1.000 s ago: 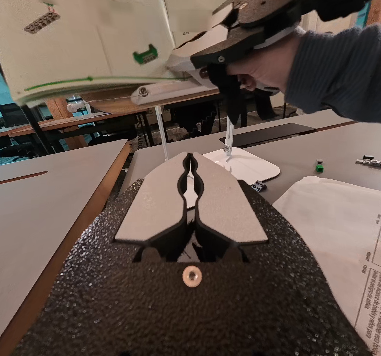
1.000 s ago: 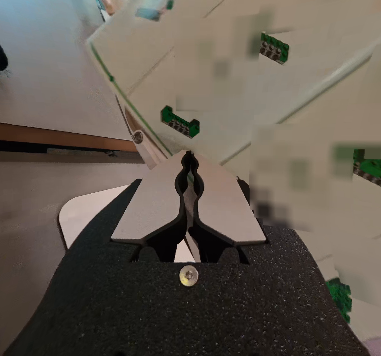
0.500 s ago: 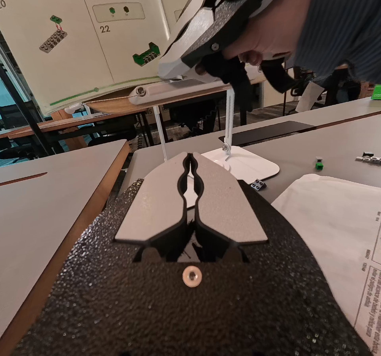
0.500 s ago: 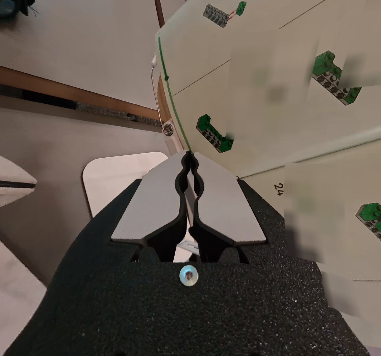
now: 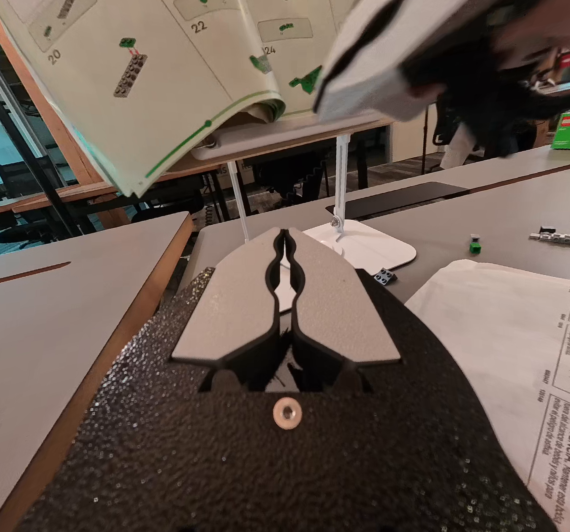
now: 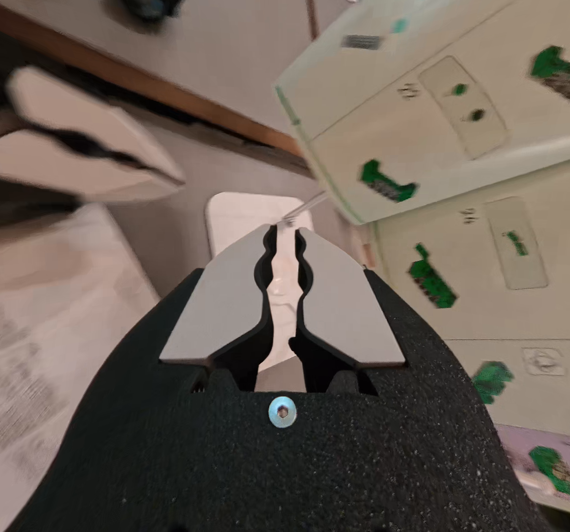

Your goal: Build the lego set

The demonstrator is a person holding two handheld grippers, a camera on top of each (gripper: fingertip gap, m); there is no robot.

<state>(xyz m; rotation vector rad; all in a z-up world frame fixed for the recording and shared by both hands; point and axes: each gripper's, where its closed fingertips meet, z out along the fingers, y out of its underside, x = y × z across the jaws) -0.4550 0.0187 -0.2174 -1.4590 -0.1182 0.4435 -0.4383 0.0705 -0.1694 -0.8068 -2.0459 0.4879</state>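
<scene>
The instruction booklet stands open on a white stand, and its left page hangs curled off the edge; it also shows in the right wrist view. My left gripper is shut and empty, low over the grey table, pointing at the stand's base. My right gripper is slightly open and empty, just clear of the booklet's lower corner; it shows blurred in the left wrist view. A dark grey brick, a small green brick and grey plates lie on the table.
A white paper bag lies flat at the right of the table. A second table stands at the left across a gap. A green box sits far right. The left gripper shows at the left of the right wrist view. Left tips to right tips: about 8 cm. From either gripper's tips it is about 15 cm to the dark grey brick.
My right gripper was shut on a booklet page, carried it over, then opened and let it go; the page now hangs at the left. My left gripper has not moved.
</scene>
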